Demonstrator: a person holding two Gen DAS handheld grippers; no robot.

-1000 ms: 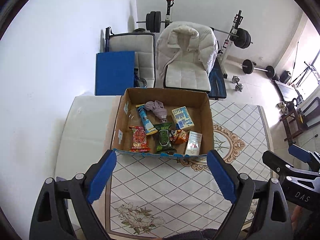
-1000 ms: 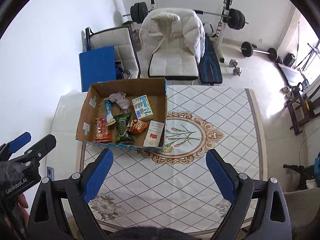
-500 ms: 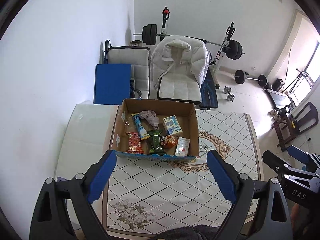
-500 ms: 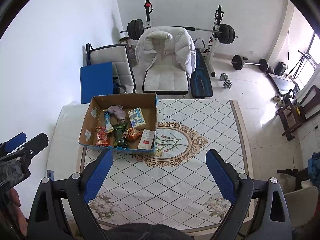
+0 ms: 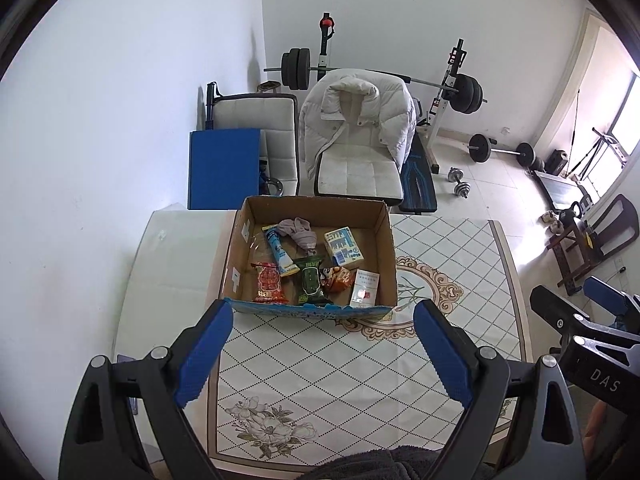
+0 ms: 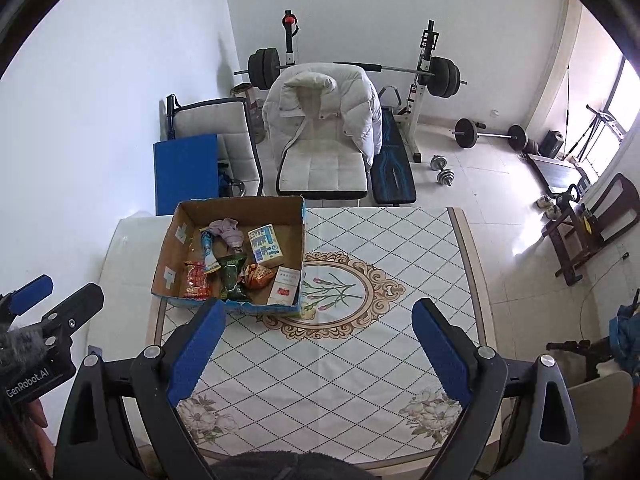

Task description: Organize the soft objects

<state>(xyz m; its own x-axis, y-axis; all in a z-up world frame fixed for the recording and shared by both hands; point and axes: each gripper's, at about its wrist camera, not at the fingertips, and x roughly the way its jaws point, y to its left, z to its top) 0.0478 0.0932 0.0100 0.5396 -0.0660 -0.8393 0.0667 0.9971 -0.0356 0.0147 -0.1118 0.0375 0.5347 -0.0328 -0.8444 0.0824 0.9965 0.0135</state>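
Distance has opened up: against the pictures of a second ago the cardboard box [image 5: 310,256] looks smaller and sits farther off in both wrist views, so both hands seem to have drawn up and back from the patterned surface [image 5: 320,368]. The left claw [image 5: 322,350] stands wide open with nothing between its blue pads, and the right claw [image 6: 318,346] likewise gapes empty. Inside the box lie the soft items: a crumpled grey cloth [image 5: 300,232] near the far wall, a red snack packet [image 5: 267,282], a green packet [image 5: 310,284], an orange packet [image 5: 337,279], a blue tube [image 5: 279,249], plus two small cartons. With everything gathered there and both claws pulled clear, I judge the sorting finished or nearly so. Packet lettering is too small to read, and the near box wall hides the packets' lower ends.
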